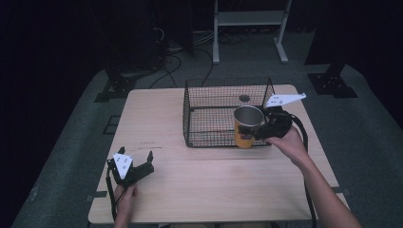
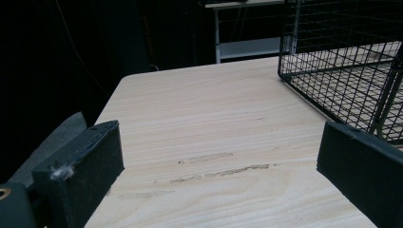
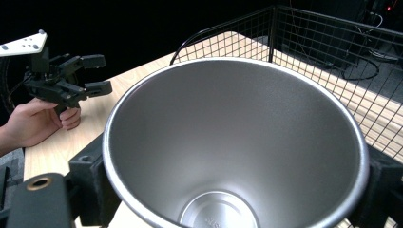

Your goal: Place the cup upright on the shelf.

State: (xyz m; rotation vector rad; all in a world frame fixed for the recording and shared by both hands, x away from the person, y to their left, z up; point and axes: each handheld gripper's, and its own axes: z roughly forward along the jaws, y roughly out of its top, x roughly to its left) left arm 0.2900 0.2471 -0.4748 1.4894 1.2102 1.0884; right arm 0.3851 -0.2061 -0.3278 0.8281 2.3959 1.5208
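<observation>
- The metal cup (image 3: pixel 235 142) is sitting nearest the lens in the right gripper view, its wide steel mouth gaping and its round bottom showing deep inside.
- The right claw (image 3: pixel 233 190) is pinching this cup, one black jaw pressing the wall on each side just under the rim.
- In the high view the cup (image 1: pixel 247 126) is showing an orange outer wall and a silver inside, and it is standing roughly upright in the right claw (image 1: pixel 259 130), which is gripping it from the person's right side.
- The cup is hovering at the near right corner of the wire basket (image 1: pixel 209 111); whether it is inside the front wall or just over it I cannot tell.
- The right hand (image 1: pixel 287 142) is wrapping the gripper's handle behind the cup, with the cable trailing back along the forearm.
- The basket's black mesh (image 3: pixel 323 61) is rising just behind the cup's rim in the right gripper view.
- The basket is sitting on the far middle of the pale wooden bench (image 1: pixel 209 180).
- The left claw (image 1: pixel 142 164) is resting low over the near left part of the bench, well apart from the cup, its jaws spread with nothing between them.
- In the left gripper view those jaws are framing bare bench (image 2: pixel 204 133), and the basket's corner (image 2: pixel 342 61) is standing ahead to the right.
- The left hand (image 3: pixel 33 123) is gripping its tool at the bench's edge.
</observation>
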